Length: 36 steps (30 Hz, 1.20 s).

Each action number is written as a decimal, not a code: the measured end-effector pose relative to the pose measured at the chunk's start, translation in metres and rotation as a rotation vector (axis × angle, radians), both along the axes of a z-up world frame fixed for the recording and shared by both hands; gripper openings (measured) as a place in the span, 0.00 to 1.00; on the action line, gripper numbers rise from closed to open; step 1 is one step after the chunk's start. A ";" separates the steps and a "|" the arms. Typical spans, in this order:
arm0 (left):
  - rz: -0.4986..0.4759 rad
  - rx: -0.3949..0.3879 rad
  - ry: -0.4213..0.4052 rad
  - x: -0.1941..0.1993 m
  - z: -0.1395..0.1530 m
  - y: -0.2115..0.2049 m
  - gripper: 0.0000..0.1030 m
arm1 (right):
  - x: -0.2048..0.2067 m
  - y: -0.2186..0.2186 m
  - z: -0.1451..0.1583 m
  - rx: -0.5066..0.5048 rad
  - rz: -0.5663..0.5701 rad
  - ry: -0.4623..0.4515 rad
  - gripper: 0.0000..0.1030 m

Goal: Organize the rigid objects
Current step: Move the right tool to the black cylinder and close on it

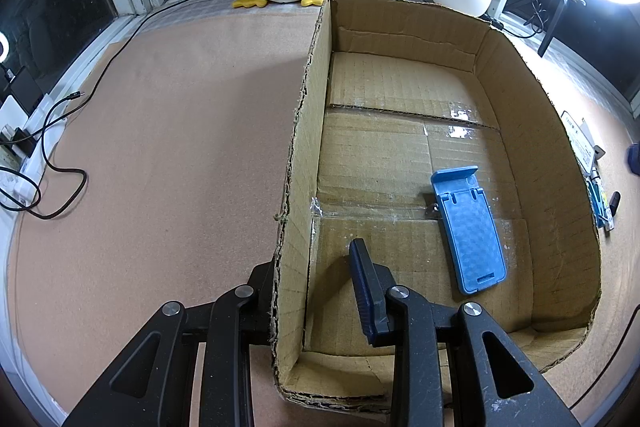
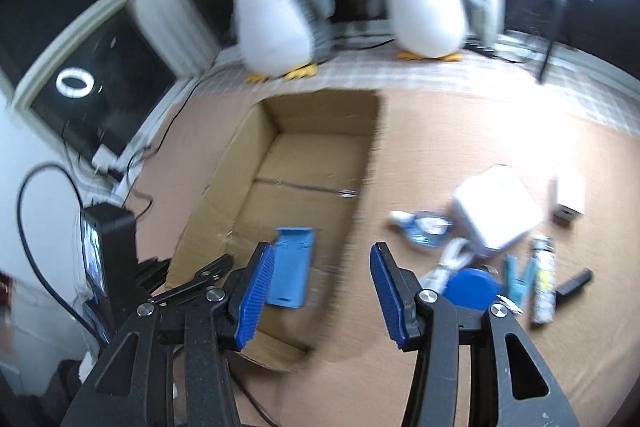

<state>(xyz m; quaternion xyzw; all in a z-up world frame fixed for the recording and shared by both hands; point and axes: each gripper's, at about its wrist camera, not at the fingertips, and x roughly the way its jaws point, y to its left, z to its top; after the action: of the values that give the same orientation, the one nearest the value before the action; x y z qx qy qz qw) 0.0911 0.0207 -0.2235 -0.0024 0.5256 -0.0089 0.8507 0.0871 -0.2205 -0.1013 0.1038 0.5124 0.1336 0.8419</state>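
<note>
Flat blue plastic phone stand (image 1: 468, 227) lies inside open brown cardboard box (image 1: 516, 131). Left gripper (image 1: 316, 291) straddles box wall, spread; right gripper (image 2: 320, 287) spread, empty. Remaining white square charger block (image 2: 498, 209) outside box: likely stiff, smooth, slippery; grip across flat sides.

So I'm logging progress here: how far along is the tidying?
Done: only the blue phone stand lies in the cardboard box. In hand: nothing; the right tool is open and empty. Left: the white case, blue disc, tube and other pieces beside the box.
</note>
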 end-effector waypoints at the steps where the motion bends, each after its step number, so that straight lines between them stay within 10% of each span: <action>1: 0.000 0.000 0.000 0.000 0.000 0.000 0.30 | -0.002 -0.008 0.002 -0.001 -0.025 -0.002 0.45; 17: 0.000 0.001 0.000 0.000 0.000 -0.001 0.30 | 0.000 -0.176 -0.062 -0.006 -0.502 0.214 0.37; 36: 0.000 0.001 -0.001 0.000 0.000 -0.001 0.30 | 0.012 -0.192 -0.097 0.002 -0.539 0.312 0.21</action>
<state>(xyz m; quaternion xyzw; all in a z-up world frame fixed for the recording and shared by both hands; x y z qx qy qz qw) 0.0912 0.0195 -0.2239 -0.0021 0.5253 -0.0086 0.8509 0.0991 -0.4121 -0.1986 0.2561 0.5893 -0.1116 0.7581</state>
